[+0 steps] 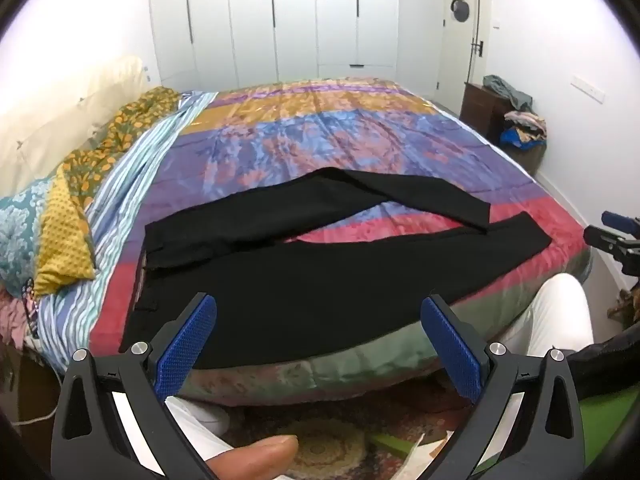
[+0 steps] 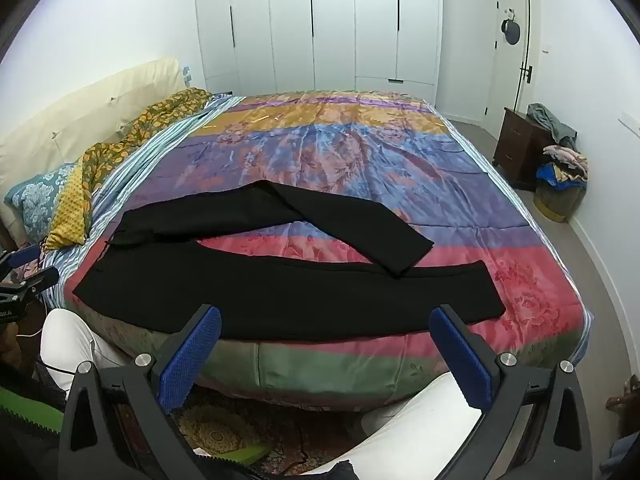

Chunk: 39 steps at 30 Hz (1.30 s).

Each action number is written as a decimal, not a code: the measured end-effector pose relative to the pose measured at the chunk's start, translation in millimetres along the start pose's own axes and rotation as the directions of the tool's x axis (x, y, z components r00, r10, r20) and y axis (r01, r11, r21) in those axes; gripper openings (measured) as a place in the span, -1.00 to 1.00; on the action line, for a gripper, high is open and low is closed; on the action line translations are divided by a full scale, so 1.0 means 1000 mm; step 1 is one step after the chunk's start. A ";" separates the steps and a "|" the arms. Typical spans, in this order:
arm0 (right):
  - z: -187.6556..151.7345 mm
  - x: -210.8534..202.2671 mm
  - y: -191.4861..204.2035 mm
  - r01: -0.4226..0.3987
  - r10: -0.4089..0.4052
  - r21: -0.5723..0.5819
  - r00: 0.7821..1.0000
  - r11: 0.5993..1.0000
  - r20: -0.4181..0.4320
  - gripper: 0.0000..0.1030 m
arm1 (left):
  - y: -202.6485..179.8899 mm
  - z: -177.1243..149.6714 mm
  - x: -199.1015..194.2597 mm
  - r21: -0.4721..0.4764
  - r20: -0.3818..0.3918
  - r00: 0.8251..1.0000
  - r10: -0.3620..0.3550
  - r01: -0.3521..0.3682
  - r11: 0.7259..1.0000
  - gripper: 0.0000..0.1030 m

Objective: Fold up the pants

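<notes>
Black pants (image 1: 320, 280) lie spread flat on the bed (image 1: 340, 148), near the front edge, on top of a multicolour patchwork bedspread (image 2: 360, 152). Waistband end sits toward the pillow side; legs run the other way. Near leg lies straight along the bed's front edge, far leg angles away then bends back so its cuff overlaps the near leg close to the hem; a wedge of bedspread shows between the two legs. Left hand-held gripper (image 1: 318, 344): jaws spread wide, nothing between the blue pads (image 1: 188, 344), held above the bed's front edge over the waist/seat portion of the pants, not touching fabric. Right hand-held gripper (image 2: 326, 354): also wide open, empty, hovering in front of the bed edge opposite the near leg, clear of the cloth. Each gripper is partly visible at the frame edge in the other's view. A thumb tip (image 1: 256, 460) shows at the bottom of the left wrist view. Person's white-trousered legs (image 2: 68, 344) are against the bed front. At the head side: cream headboard (image 2: 80, 112), teal patterned pillow (image 2: 36, 200), yellow floral blanket (image 2: 140, 128) bunched up. Background: white wardrobe (image 2: 320, 28), door (image 2: 514, 48), dark wooden nightstand (image 2: 516, 148) with a pile of clothes (image 2: 562, 168) beside it. Patterned rug (image 1: 328, 440) on the floor under the grippers.
</notes>
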State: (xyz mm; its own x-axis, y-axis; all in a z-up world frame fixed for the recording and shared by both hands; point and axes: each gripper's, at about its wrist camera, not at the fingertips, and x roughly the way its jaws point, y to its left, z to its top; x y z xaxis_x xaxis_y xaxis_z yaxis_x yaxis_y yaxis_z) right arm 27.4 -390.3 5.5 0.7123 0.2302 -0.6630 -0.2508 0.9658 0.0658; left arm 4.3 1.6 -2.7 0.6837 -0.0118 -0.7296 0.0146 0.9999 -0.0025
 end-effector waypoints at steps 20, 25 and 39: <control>0.002 -0.002 0.005 0.003 -0.003 -0.031 1.000 1.000 0.013 1.00 | -0.006 -0.005 -0.012 0.019 0.040 0.999 -0.002 0.001 1.000 0.99; 0.005 -0.008 0.010 0.002 -0.002 -0.031 1.000 1.000 0.014 1.00 | -0.004 -0.004 -0.012 0.023 0.051 0.998 0.027 -0.029 0.999 0.99; 0.006 -0.009 0.007 0.001 -0.001 -0.025 1.000 1.000 0.021 1.00 | -0.002 -0.002 -0.007 0.001 0.023 1.000 0.007 -0.007 1.000 0.99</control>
State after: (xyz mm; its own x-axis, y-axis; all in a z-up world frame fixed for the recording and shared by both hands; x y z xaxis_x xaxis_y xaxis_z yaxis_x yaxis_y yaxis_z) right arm 23.5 -385.0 16.3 0.7260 0.2321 -0.6473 -0.2666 0.9627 0.0461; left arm -1.9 0.1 1.6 0.7005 -0.0054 -0.7136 0.0106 0.9999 0.0029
